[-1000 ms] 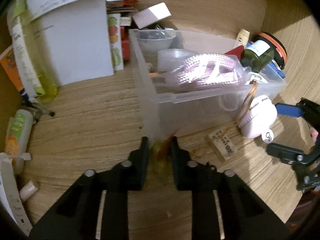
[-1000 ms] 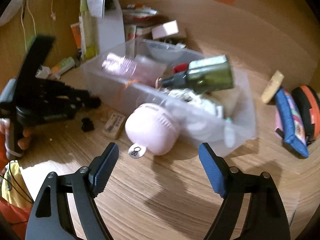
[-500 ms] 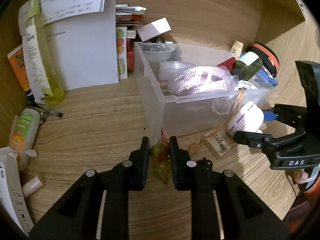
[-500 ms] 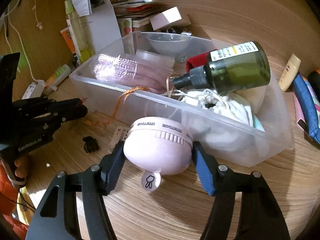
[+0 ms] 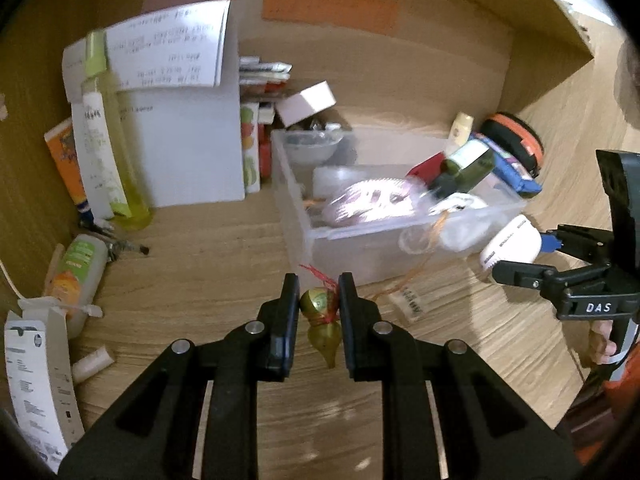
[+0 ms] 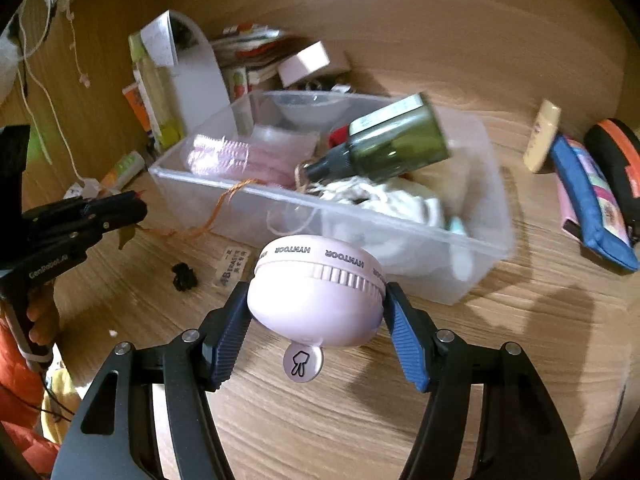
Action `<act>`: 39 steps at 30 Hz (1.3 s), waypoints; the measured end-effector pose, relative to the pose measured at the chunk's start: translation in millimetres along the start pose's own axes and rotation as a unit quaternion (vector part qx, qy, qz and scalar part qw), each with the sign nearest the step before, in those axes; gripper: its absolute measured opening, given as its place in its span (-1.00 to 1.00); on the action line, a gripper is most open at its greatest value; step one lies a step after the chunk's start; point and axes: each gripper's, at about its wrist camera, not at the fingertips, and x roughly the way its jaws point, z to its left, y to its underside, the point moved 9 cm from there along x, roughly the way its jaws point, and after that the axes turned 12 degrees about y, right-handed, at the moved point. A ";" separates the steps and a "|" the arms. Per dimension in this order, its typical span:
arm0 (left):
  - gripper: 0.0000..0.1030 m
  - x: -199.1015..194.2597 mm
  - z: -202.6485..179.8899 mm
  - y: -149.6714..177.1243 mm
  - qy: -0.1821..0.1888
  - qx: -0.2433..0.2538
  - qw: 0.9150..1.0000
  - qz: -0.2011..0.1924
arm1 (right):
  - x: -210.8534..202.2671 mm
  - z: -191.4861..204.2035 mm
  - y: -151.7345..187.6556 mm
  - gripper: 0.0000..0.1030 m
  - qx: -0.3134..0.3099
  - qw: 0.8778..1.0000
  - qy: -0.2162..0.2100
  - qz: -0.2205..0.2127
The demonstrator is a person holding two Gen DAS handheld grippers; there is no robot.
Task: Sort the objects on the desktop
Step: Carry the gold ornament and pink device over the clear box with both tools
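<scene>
The wooden worktop (image 5: 208,264) carries everything, with a clear plastic bin (image 6: 404,236) standing near its middle. In the bin lie a dark green bottle (image 6: 392,140) tilted on its side, a pink bristled brush (image 6: 228,156), a clear bowl (image 6: 308,108) at the far end and a heap of white cord (image 6: 384,196). Far left of the bin a white sheet holder (image 5: 188,152) stands upright, with a tall yellow-green bottle (image 5: 108,148) just beside it. To the right of the bin lie a blue pouch (image 6: 592,200) and a black-and-orange case (image 6: 616,160).

The right gripper (image 6: 316,320) has just been closing its blue fingers (image 6: 404,344), and they now pinch a round pale-pink device (image 6: 316,292) by its sides, just in front of the bin's near wall; a small round tag (image 6: 303,361) hangs below it.

The left gripper (image 5: 319,312) has its black fingers (image 5: 286,320) pressed onto a small gold gourd charm (image 5: 320,320) with red thread, held above the worktop near the bin's left corner. An orange cord (image 6: 216,208) trails over the bin's rim down to the worktop beside a small eraser (image 6: 234,266) and a black clip (image 6: 184,276)
</scene>
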 end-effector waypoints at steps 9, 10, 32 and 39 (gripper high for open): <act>-0.64 -12.0 -40.6 -28.1 0.041 0.014 0.999 -0.031 | -33.1 -23.3 -12.0 0.21 0.021 0.999 0.008 -0.043; -0.64 -11.8 -45.9 -30.7 0.053 0.011 0.998 -0.032 | -35.8 -25.5 -13.7 0.21 0.022 0.999 0.009 -0.047; -0.64 59.7 -72.4 -96.3 0.102 0.003 0.995 -0.006 | -17.5 -59.6 -53.6 0.21 0.018 0.998 0.012 -0.064; -0.64 83.5 -54.6 -101.9 0.086 -0.005 0.996 0.012 | 1.7 -58.2 -58.2 0.21 0.005 0.999 0.012 -0.049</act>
